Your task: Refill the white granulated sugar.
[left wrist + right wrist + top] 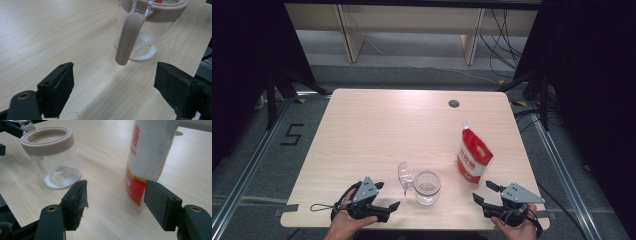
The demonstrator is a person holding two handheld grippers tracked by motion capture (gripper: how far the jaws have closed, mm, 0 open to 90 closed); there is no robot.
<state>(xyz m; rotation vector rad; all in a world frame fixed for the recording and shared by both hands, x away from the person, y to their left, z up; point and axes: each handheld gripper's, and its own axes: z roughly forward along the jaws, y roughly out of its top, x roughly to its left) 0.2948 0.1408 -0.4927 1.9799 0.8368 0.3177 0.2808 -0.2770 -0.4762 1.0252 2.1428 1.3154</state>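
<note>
Standing near table [362, 130] front edge: jar [427, 187], pouch [474, 159].

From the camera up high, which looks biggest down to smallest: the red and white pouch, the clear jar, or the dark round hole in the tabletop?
1. Red and white pouch, the tallest of the three.
2. Clear jar, a bit smaller, though it sits nearer the camera.
3. Dark round hole, clearly smallest, and farthest away.

A laboratory recording station: a pale wood-grain bench [377, 130] stands on grey carpet, flanked by aluminium floor rails [247, 170], black curtains [242, 45] and loose cables [504, 35], with a taped number "5" [292, 135] marking the floor.
</note>
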